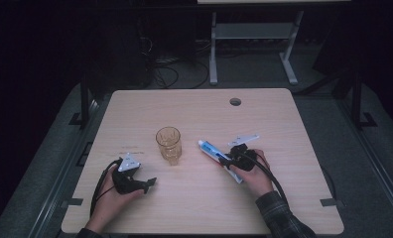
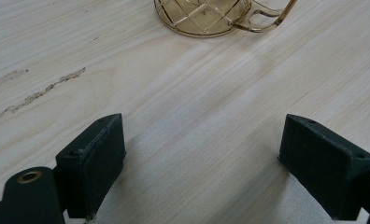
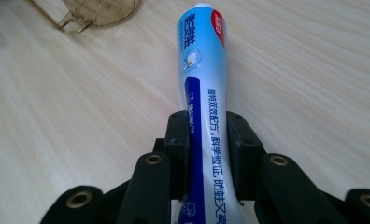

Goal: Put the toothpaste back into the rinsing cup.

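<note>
Pale wood surface [image 1: 194, 198] under a dim room, with a desk frame standing dark beyond its far edge. Nearest, toward the near-left corner, the left gripper [image 1: 150, 182] rests low on the wood with its jaws wide apart and nothing between them; in the left gripper view bare grain lies in the gap. Right of the middle, the right gripper [image 1: 226, 161] has its jaws pressed on both sides of the tube [image 1: 215, 151], gripping it well back from the tip, so the long front part juts out toward the far-left. Whether the tip is touching the wood I cannot tell. Farther in, at the middle, stands the cup [image 1: 168, 144], amber glass with a handle, upright and close to the tube's tip.

Risks, as I judge them: the tube is soft and smooth, so a grip this far back could let the front sag or swivel between the pads. A swing toward the cup could knock the rim and tip the glass. Squeezing harder could force paste out, should the cap be loose
</note>
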`<state>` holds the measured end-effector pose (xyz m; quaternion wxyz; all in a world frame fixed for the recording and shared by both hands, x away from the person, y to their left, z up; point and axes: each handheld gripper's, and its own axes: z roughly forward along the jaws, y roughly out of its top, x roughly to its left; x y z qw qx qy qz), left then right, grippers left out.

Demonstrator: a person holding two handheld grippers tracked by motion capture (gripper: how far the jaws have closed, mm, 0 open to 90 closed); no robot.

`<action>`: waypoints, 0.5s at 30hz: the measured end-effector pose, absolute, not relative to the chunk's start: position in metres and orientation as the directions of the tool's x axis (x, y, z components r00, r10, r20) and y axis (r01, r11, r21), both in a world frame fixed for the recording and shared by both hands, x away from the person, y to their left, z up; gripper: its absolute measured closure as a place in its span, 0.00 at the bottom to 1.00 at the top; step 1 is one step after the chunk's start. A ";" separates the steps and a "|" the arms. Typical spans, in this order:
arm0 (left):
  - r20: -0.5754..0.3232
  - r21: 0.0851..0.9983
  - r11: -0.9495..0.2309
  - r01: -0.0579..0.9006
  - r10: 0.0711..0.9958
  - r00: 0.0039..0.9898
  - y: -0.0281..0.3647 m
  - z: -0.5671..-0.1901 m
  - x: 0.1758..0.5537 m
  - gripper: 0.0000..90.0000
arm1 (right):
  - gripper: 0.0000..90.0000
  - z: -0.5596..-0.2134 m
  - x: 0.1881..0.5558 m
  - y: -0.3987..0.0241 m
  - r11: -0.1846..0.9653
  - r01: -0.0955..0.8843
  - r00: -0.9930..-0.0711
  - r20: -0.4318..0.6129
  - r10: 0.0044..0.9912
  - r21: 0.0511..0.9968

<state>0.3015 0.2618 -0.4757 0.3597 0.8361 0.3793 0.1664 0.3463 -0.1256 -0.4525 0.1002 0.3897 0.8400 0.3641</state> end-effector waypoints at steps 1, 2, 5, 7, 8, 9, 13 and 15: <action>0.005 0.728 -0.454 0.515 0.754 0.657 0.262 -0.476 0.301 0.15 | 0.80 -0.452 0.346 -0.126 0.431 0.582 -0.676 0.115 0.728 0.690; 0.005 0.728 -0.454 0.515 0.754 0.657 0.262 -0.476 0.301 0.15 | 0.80 -0.452 0.344 -0.128 0.434 0.579 -0.680 0.114 0.725 0.691; 0.005 0.727 -0.454 0.515 0.754 0.657 0.262 -0.476 0.301 0.15 | 0.80 -0.452 0.336 -0.133 0.436 0.582 -0.681 0.118 0.723 0.687; 0.006 0.727 -0.454 0.514 0.754 0.657 0.262 -0.476 0.301 0.15 | 0.80 -0.453 0.332 -0.137 0.441 0.579 -0.685 0.116 0.719 0.686; 0.006 0.727 -0.454 0.514 0.754 0.657 0.262 -0.476 0.301 0.15 | 0.80 -0.454 0.331 -0.138 0.439 0.581 -0.684 0.118 0.720 0.685; 0.006 0.727 -0.454 0.514 0.754 0.657 0.262 -0.476 0.301 0.15 | 0.79 -0.456 0.329 -0.141 0.444 0.578 -0.688 0.117 0.716 0.684; 0.005 0.727 -0.453 0.516 0.754 0.657 0.262 -0.476 0.301 0.15 | 0.78 -0.457 0.327 -0.143 0.445 0.574 -0.691 0.116 0.713 0.687; 0.006 0.727 -0.455 0.514 0.753 0.658 0.262 -0.476 0.301 0.15 | 0.69 -0.454 0.324 -0.146 0.433 0.562 -0.692 0.113 0.713 0.705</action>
